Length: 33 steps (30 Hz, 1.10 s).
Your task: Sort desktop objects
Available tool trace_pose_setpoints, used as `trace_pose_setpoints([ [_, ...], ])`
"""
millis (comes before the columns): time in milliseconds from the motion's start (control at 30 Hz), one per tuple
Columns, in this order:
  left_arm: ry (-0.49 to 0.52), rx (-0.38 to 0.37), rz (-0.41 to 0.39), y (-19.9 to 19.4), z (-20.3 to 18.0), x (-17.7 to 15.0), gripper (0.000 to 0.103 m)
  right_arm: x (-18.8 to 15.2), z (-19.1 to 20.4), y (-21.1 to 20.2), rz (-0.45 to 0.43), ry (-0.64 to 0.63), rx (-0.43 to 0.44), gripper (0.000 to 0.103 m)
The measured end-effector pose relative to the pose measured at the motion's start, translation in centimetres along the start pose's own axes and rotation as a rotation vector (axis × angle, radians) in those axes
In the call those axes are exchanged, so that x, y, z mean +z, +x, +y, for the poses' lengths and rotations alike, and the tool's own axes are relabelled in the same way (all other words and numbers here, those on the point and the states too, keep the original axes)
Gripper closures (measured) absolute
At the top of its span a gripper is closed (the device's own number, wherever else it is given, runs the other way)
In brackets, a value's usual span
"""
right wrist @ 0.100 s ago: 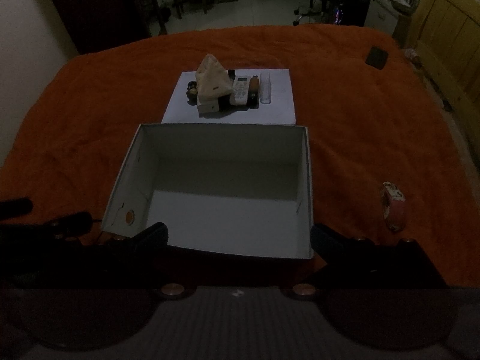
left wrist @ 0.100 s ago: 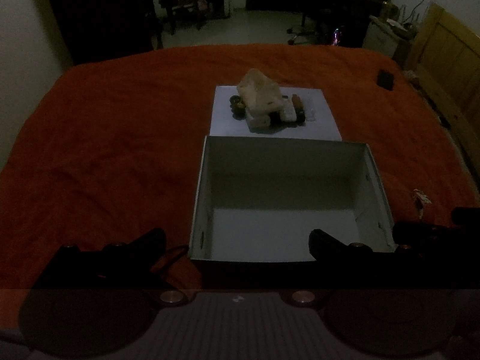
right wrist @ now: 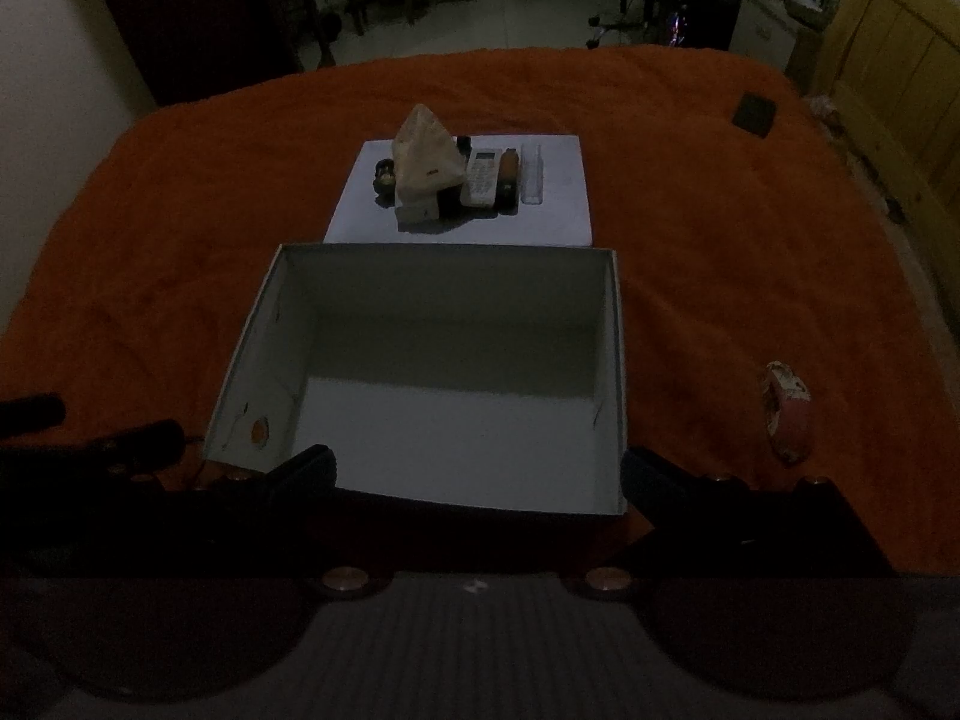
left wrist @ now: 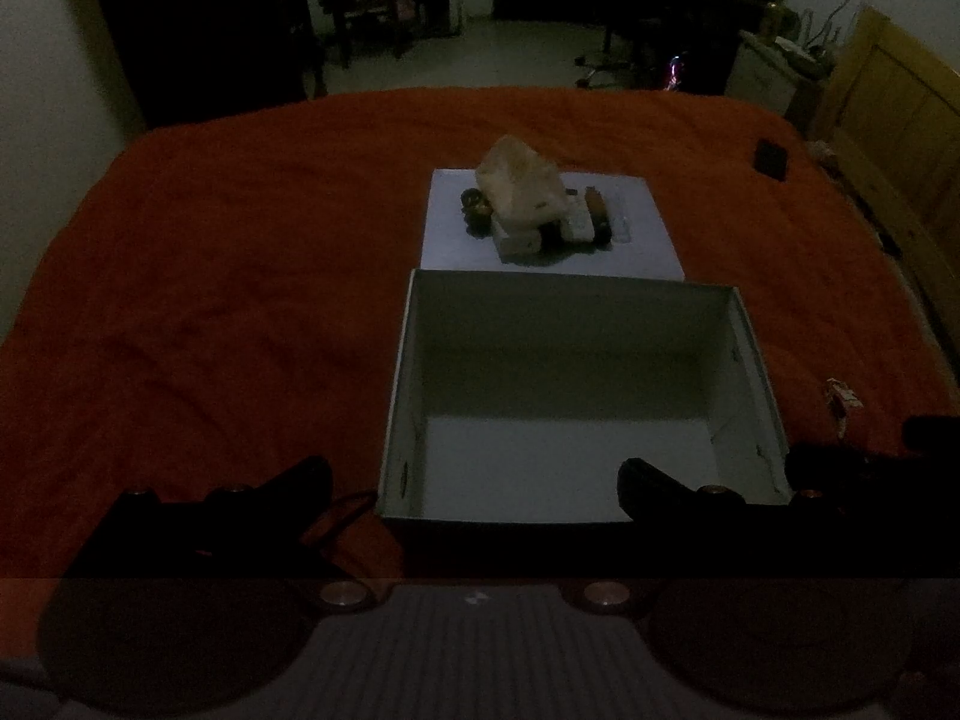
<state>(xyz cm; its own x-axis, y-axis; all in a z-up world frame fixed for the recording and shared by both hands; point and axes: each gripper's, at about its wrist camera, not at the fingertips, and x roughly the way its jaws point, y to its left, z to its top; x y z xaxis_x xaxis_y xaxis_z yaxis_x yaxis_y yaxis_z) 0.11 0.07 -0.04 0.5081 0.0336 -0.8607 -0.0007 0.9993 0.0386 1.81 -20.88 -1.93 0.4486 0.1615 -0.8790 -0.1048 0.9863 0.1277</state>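
both grippers' fingers spread wide, empty — white box (left wrist: 576, 384) just ahead between them.

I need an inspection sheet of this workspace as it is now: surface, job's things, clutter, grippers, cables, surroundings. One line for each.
Surface: orange cloth covers it, lightly wrinkled.
Job's things: open white box, nothing seen inside; behind it a white sheet carries a pile with a crumpled bag, a white keypad device and small dark items, too dim to name.
Clutter: a patterned tape roll right of the box; a small black object at the far right.
Grippers: left gripper and right gripper both open, holding nothing, at the box's near edge.
Cables: a thin dark loop beside the left gripper.
Surroundings: dim room, chairs, wooden panel.
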Motion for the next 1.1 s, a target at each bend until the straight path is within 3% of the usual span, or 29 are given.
trace_pose_setpoints([
  [1100, 0.023, 0.017, 0.027, 1.8, -0.5, -0.3, 0.000, -0.5, 0.8, -0.8, 0.005, 0.013, -0.014, 0.000],
])
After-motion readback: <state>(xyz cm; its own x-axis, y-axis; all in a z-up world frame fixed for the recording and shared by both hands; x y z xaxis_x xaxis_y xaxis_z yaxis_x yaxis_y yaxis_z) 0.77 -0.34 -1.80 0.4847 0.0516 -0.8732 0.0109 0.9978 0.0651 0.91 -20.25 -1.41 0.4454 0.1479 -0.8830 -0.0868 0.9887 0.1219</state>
